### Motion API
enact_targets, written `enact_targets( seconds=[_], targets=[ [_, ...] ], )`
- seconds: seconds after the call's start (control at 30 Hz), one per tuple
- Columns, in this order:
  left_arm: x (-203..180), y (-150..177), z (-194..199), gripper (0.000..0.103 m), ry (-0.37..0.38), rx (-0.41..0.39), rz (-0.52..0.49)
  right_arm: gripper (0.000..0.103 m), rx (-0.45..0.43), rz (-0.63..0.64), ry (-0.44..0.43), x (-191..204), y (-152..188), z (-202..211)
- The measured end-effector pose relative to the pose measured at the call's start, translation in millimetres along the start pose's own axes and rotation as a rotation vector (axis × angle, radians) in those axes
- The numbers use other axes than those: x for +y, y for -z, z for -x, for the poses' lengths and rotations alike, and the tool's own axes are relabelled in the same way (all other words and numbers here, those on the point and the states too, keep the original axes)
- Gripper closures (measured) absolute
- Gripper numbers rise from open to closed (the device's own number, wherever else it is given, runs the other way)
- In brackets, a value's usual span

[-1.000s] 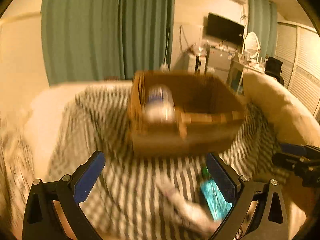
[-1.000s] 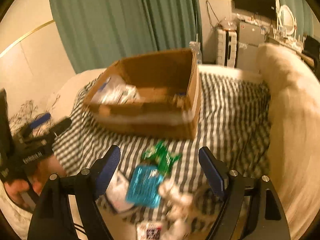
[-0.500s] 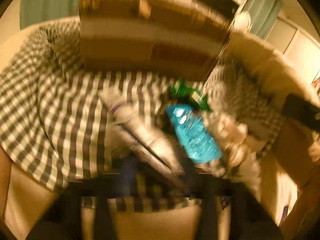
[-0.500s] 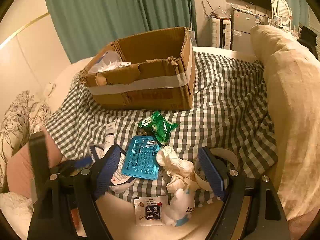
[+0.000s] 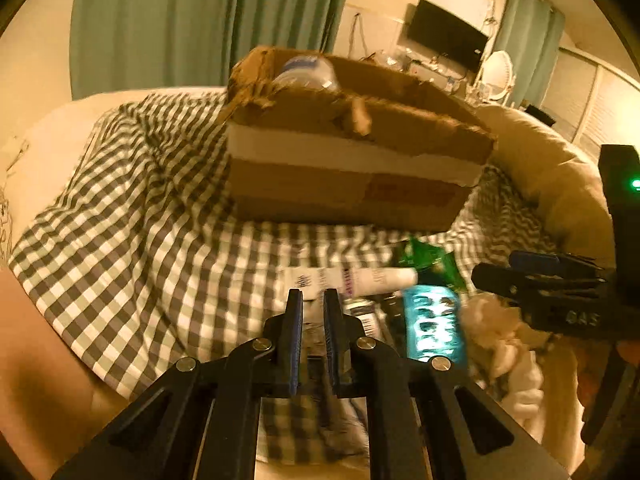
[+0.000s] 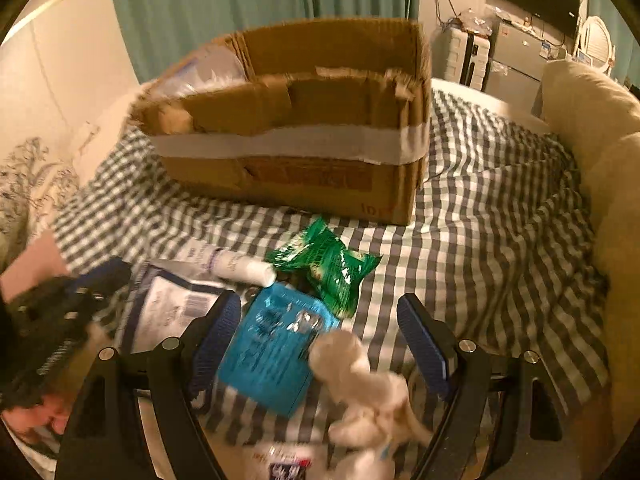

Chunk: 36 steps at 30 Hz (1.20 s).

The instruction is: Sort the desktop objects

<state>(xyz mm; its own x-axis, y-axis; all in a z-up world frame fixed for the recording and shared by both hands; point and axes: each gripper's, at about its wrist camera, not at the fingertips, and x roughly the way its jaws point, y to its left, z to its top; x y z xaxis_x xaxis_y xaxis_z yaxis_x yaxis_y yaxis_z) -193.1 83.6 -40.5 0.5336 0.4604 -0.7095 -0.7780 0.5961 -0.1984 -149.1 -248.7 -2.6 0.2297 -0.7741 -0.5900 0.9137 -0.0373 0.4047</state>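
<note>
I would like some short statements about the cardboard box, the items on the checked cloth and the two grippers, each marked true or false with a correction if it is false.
1. The cardboard box stands on the checked cloth. True.
2. The right gripper is shut on the green packet. False: its fingers are wide apart and the packet lies on the cloth beyond them.
3. The left gripper has its fingers close together. True, though what it holds, if anything, cannot be made out.
4. The blue packet lies inside the box. False: it lies on the cloth in front of the box, near the green packet.
5. A white tube lies on the cloth beside the green packet. True.
</note>
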Motion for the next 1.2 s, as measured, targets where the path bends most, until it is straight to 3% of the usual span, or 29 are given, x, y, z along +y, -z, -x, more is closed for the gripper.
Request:
enact_targets(
  seconds=[0.13, 0.2, 0.3, 0.33, 0.53, 0.67, 0.97, 1.03, 1.07, 1.2],
  targets=[
    [8, 12, -16, 0.09, 0.055, 0.08, 0.057, 0.023, 0.032, -0.022, -0.003, -6, -4, -33],
    [5, 15, -17, 0.083, 0.08, 0.107, 0.062, 0.023, 0.036, -0.012, 0.001, -6, -7, -45],
    [0, 17, -15, 0.038, 0.105, 0.101, 0.061, 0.022, 0.028, 0.009, 0.004, -5, -13, -58],
    [-1, 17, -13, 0.03, 0.108, 0.093, 0.059, 0.022, 0.029, 0.015, 0.005, -4, -15, -63],
    [-5, 17, -15, 0.03, 0.122, 0.092, 0.053, 0.024, 0.082, -0.028, -0.004, -13, -19, -83],
    [-4, 15, -11, 0.03, 0.132, 0.08, 0.061, 0.055, 0.075, -0.024, 0.014, -15, -17, -77],
    [-1, 11, 5, 0.03, 0.147, 0.048, 0.088, 0.07, 0.034, -0.077, 0.038, -27, -3, -30],
    [-5, 13, 4, 0.03, 0.175, 0.064, 0.081, 0.071, 0.013, -0.093, 0.038, -26, -3, -18],
    [-8, 15, 1, 0.03, 0.199, 0.087, 0.072, 0.073, -0.047, -0.081, 0.023, -26, -4, -11],
    [-20, 33, -24, 0.03, 0.286, 0.212, 0.047, 0.079, -0.069, -0.085, 0.021, -22, -4, 4]
  ],
)
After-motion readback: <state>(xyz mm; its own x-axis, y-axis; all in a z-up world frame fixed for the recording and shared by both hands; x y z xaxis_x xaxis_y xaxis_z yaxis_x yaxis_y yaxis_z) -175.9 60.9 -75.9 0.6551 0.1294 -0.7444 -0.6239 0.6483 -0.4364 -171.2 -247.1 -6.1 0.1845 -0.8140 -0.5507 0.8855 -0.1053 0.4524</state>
